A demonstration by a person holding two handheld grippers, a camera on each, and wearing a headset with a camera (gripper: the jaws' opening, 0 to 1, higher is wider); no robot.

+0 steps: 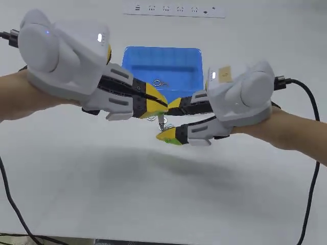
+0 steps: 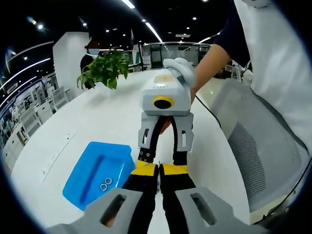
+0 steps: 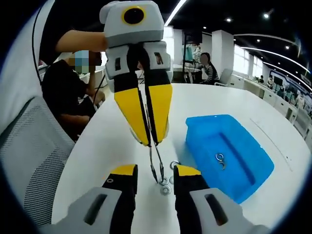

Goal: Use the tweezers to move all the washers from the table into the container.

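The left gripper [image 3: 155,139] has its yellow jaws pressed together on the tweezers [image 3: 154,158], which hang from them point down; the tweezer tips reach a small cluster of washers [image 3: 165,185] on the table [image 1: 153,194], though I cannot tell whether they pinch one; the right gripper [image 3: 156,170] faces the left with its jaws spread wide, gripping nothing, the tweezer tips and washers lying between them; in the head view the two grippers meet nose to nose just in front of the container [image 1: 135,64], a blue tray; two more washers lie in it near the middle; the table is white and plain; a power strip [image 1: 173,9] lies near its far edge; a plant [image 2: 105,68] stands further along it; a mesh chair [image 3: 34,146] sits beside it; the room is a large open office with strip lights overhead.
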